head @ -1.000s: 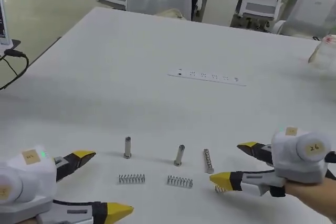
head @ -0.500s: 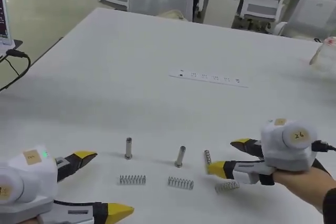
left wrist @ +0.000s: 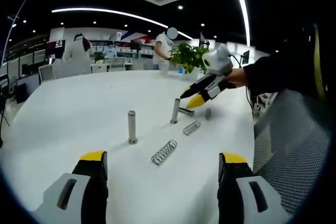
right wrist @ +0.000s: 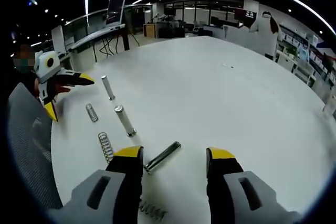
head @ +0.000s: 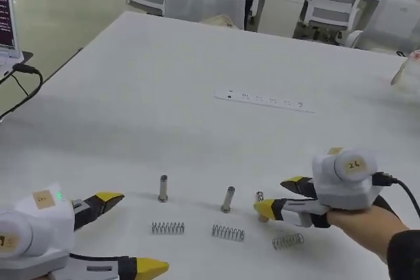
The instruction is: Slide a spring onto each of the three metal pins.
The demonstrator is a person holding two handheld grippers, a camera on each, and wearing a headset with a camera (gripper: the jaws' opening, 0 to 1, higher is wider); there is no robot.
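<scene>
While 2 pins [head: 163, 187] [head: 228, 199] stand upright | 3rd pin [right wrist: 163, 157] lies flat

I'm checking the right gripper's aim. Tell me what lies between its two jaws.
In the right gripper view, a metal pin lies flat on the table between the right gripper's open jaws.

Springs [head: 228, 232] before pins [head: 227, 199] on table [head: 197, 96]
</scene>
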